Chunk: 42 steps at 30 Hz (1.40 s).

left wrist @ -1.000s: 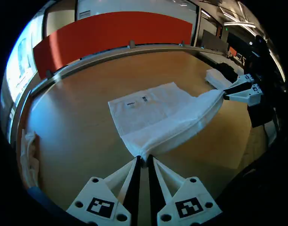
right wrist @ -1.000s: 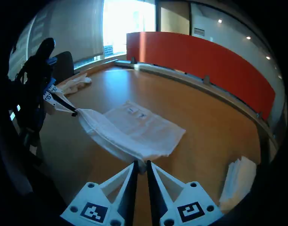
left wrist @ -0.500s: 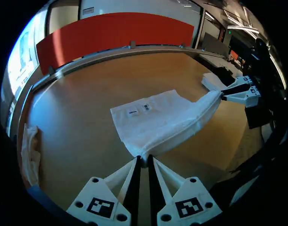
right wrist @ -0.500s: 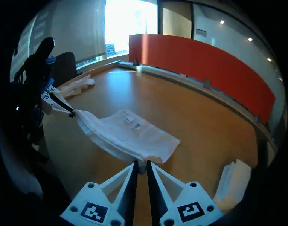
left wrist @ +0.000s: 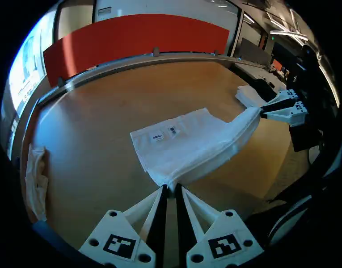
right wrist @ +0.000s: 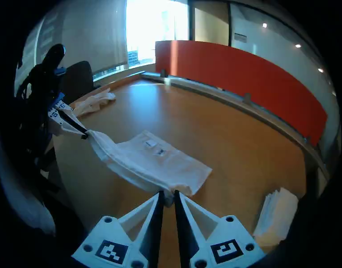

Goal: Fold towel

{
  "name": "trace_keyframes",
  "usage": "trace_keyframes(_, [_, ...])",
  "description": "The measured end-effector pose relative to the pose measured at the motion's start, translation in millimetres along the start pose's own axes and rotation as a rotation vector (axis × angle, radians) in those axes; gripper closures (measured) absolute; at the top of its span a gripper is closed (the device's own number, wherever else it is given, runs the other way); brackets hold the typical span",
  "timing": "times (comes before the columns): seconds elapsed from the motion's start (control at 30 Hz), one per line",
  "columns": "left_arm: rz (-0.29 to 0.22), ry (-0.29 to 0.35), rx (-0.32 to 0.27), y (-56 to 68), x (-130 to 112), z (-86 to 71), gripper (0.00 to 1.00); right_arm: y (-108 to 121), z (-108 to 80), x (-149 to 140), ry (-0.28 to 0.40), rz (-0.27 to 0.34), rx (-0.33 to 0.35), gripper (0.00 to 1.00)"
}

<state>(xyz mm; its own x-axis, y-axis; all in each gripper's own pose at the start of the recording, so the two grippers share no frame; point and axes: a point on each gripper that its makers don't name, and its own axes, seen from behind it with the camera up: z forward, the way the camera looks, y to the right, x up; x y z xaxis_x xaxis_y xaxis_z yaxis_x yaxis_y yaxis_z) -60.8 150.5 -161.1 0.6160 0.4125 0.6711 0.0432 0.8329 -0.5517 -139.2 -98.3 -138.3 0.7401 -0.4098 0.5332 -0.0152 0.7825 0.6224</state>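
A white towel (left wrist: 188,143) lies part-folded on the wooden table (left wrist: 95,134), two small labels showing on its far layer. My left gripper (left wrist: 170,190) is shut on the near corner of its lifted edge. That edge stretches across to my right gripper (left wrist: 261,112), seen at the right, shut on the other corner. In the right gripper view the towel (right wrist: 157,163) spreads ahead, my right gripper (right wrist: 167,198) pinches its near corner, and the left gripper (right wrist: 85,134) holds the far end at the left.
A stack of folded white cloths (right wrist: 278,210) sits near the right table edge, also seen as (left wrist: 250,94). Crumpled cloth (left wrist: 36,183) lies at the left edge. An orange partition (left wrist: 135,35) runs along the table's far side. A dark chair (right wrist: 77,78) stands beyond.
Both grippers have drawn back slightly with the held edge, dragging the towel a little toward the table's near edge. Both stay shut on their corners.
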Motion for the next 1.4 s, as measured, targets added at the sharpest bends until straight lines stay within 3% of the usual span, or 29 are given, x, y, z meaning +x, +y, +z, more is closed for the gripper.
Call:
trace_keyframes(0.47, [-0.007,-0.005,0.007,-5.4,2,12.7,0.86,3,10.3,-5,-0.016,0.003,0.0,0.83])
trace_keyframes(1.07, [0.005,-0.018,0.045,-34.2,25,57.5,0.86,32,55.1,-10,-0.059,0.03,-0.028,0.83])
trace_keyframes(1.4, [0.022,-0.03,0.062,-44.9,36,76.3,0.86,46,70.7,-5,-0.07,0.022,-0.045,0.83])
